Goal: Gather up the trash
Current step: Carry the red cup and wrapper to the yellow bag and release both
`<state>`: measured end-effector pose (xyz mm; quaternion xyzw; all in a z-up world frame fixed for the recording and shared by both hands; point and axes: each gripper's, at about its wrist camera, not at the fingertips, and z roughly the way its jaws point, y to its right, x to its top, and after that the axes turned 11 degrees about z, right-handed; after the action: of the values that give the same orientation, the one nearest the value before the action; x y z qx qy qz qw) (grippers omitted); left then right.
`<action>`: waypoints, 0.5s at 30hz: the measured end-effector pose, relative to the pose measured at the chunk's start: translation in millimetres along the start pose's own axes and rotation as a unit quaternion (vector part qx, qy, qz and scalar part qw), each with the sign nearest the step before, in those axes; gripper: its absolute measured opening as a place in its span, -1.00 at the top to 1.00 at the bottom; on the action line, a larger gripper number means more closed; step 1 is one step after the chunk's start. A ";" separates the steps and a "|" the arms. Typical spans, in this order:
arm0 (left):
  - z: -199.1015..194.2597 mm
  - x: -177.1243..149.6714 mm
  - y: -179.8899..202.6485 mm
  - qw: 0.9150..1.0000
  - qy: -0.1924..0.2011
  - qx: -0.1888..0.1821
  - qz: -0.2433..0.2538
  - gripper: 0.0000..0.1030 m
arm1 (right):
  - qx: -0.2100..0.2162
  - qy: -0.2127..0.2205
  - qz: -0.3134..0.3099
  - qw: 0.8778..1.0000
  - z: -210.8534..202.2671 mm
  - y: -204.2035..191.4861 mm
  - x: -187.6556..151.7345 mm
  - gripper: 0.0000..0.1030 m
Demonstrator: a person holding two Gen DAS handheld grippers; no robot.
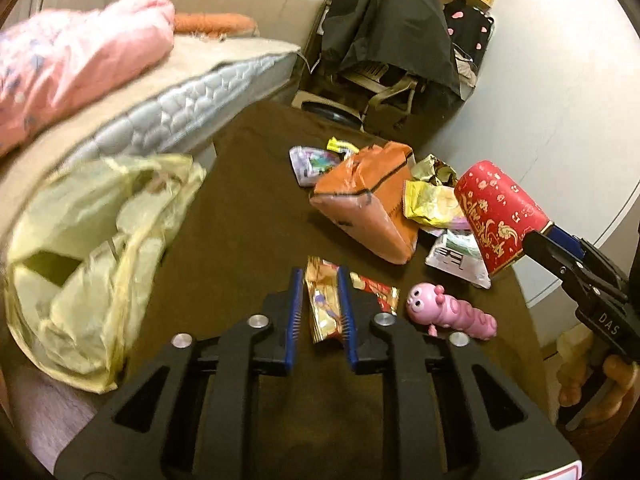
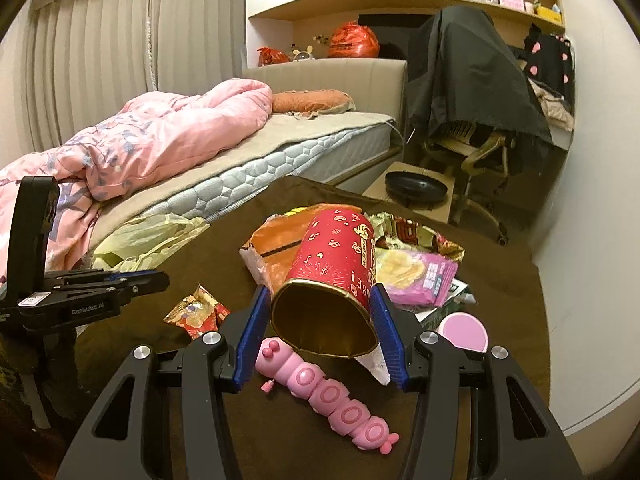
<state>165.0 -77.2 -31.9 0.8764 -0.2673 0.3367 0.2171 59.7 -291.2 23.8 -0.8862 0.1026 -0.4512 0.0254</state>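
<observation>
My left gripper (image 1: 320,276) is shut on a gold snack wrapper (image 1: 323,304) just above the brown table (image 1: 240,216). A red-and-gold wrapper (image 1: 376,294) lies right of it. My right gripper (image 2: 318,300) is shut on a red paper cup (image 2: 334,276) with gold print, tilted, its open mouth toward the camera; the cup also shows in the left wrist view (image 1: 498,216). An open yellow plastic bag (image 1: 92,256) sits at the table's left edge. An orange bag (image 1: 366,204) and several wrappers (image 1: 430,202) are piled further back.
A pink caterpillar toy (image 1: 452,314) lies on the table near the front right, also under the cup in the right wrist view (image 2: 332,398). A bed (image 2: 168,140) with a pink duvet borders the table's left. A draped chair (image 2: 472,92) stands behind.
</observation>
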 end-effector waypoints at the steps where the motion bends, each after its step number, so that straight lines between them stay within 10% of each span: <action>1: 2.5 -1.6 -0.4 1.000 -0.004 -0.003 -0.006 0.29 | -0.004 0.002 -0.003 1.000 -1.0 -0.6 -0.3 0.07; 13: 51.4 -9.5 18.0 0.998 -0.058 -0.003 -0.011 0.08 | -0.015 -0.016 0.040 0.999 3.4 23.3 -26.0 0.06; 15: 53.0 -10.6 23.4 0.999 -0.054 0.001 0.003 0.36 | -0.013 -0.022 0.046 0.999 6.7 25.6 -29.7 0.06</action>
<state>169.1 -121.4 -70.7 0.8928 -0.2807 0.2899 0.2001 44.0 -310.4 -7.3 -0.8904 0.1482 -0.4287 0.0369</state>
